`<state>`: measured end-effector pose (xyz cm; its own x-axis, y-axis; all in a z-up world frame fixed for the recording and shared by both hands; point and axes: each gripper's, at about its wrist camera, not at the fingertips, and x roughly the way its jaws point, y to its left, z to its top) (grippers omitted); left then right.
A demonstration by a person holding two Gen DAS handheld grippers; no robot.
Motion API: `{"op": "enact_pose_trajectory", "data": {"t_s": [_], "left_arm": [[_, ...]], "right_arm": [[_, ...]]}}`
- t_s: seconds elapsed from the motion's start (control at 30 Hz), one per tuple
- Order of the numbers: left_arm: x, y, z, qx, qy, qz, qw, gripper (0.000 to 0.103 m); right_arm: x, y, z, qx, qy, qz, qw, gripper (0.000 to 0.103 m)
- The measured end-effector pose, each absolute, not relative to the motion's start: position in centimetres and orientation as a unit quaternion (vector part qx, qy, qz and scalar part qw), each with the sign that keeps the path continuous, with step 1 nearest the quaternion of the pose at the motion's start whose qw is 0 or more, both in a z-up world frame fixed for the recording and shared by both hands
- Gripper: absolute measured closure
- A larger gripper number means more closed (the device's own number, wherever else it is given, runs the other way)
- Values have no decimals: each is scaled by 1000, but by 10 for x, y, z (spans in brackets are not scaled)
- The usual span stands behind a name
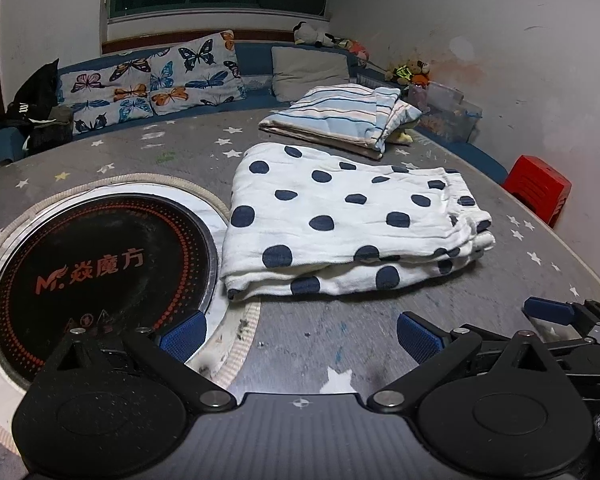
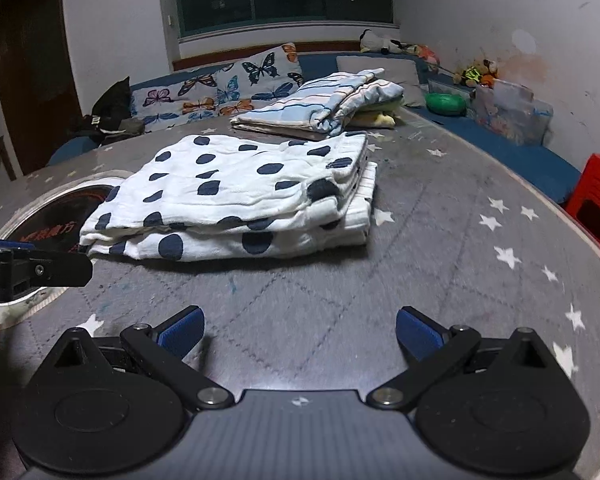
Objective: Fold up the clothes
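A white garment with navy polka dots lies folded in a thick rectangle on the grey star-print table cover. Behind it sits a folded blue-and-white striped cloth. My left gripper hovers open just in front of the dotted garment, with nothing between its blue pads. My right gripper is open too, a little short of the garment's near edge, empty. In the left wrist view the right gripper's tip shows at the right.
A round black induction hob is set into the table left of the garment. A blue bench with butterfly cushions runs along the back wall. A red stool stands at the right edge. Plastic boxes sit at far right.
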<state>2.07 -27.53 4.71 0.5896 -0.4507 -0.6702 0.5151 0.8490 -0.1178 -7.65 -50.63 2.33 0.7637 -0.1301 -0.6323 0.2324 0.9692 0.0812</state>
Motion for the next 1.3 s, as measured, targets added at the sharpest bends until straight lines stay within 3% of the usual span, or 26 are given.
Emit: {"op": "enact_pose_trajectory", "data": {"t_s": [1.3], "left_arm": [[-23,-260,50,45,344,-288,893,0]], "right_arm": [[-108,-483,27,99,316,-101,938,0]]}}
